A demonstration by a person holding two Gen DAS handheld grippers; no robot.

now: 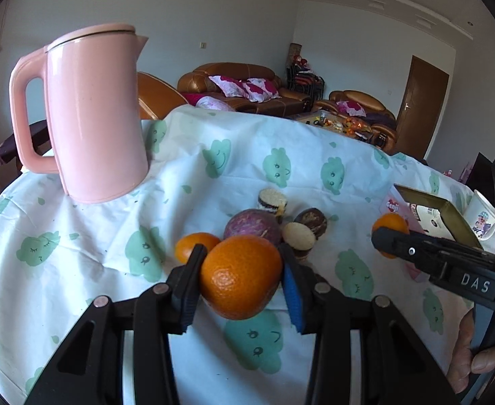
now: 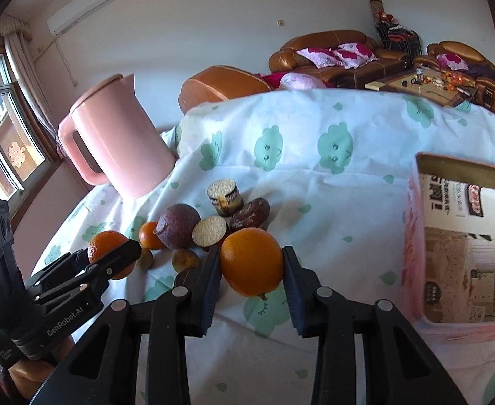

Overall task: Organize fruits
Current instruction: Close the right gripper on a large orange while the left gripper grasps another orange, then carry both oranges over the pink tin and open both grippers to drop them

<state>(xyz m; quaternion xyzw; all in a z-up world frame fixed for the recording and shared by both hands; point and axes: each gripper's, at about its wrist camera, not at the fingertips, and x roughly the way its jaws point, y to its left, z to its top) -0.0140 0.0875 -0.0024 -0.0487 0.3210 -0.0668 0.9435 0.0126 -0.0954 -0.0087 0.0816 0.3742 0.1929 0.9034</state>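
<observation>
My left gripper [image 1: 240,270] is shut on a large orange [image 1: 240,278], held above the cloth. My right gripper [image 2: 251,263] is shut on another orange [image 2: 251,261]; it shows from the side in the left wrist view [image 1: 387,236]. The left gripper shows at the left of the right wrist view [image 2: 112,256] with its orange [image 2: 107,241]. On the cloth lie a purple round fruit [image 2: 176,224], a small orange [image 2: 149,234], several cut sugarcane pieces [image 2: 224,195] and small brown fruits [image 2: 184,259]. An open pink box [image 2: 457,246] stands at the right.
A pink kettle [image 1: 92,111] stands at the back left on the table's cloud-print cloth [image 1: 78,229]. A paper cup [image 1: 482,217] stands behind the box. Sofas and a coffee table lie beyond the table.
</observation>
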